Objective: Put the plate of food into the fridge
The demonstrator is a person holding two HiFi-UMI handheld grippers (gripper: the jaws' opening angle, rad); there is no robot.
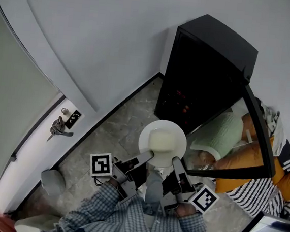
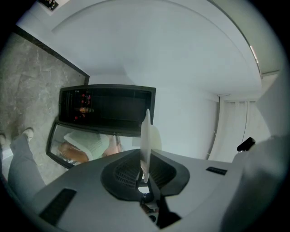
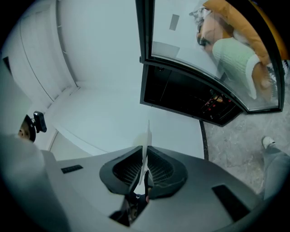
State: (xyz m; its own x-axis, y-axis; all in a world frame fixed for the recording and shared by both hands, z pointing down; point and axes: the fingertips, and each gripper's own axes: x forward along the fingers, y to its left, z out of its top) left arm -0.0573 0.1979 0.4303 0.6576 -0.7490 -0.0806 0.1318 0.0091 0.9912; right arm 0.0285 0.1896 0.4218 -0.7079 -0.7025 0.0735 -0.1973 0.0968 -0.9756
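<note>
A white plate (image 1: 163, 140) with a pale slab of food (image 1: 162, 139) is held level in front of me, above the floor. My left gripper (image 1: 147, 158) is shut on the plate's near-left rim, and my right gripper (image 1: 176, 164) is shut on its near-right rim. In each gripper view the plate shows edge-on between the jaws, plate (image 2: 145, 145) and plate (image 3: 146, 152). The small black fridge (image 1: 205, 73) stands just beyond the plate with its glass door (image 1: 255, 134) swung open to the right. Its dark inside (image 2: 104, 106) holds a few small items.
Orange, green and striped cloth things (image 1: 248, 158) lie behind the open door on the right. A white door with a handle and keys (image 1: 60, 125) is at the left. White walls close in the corner around the fridge. A grey stone floor (image 1: 124, 121) lies below.
</note>
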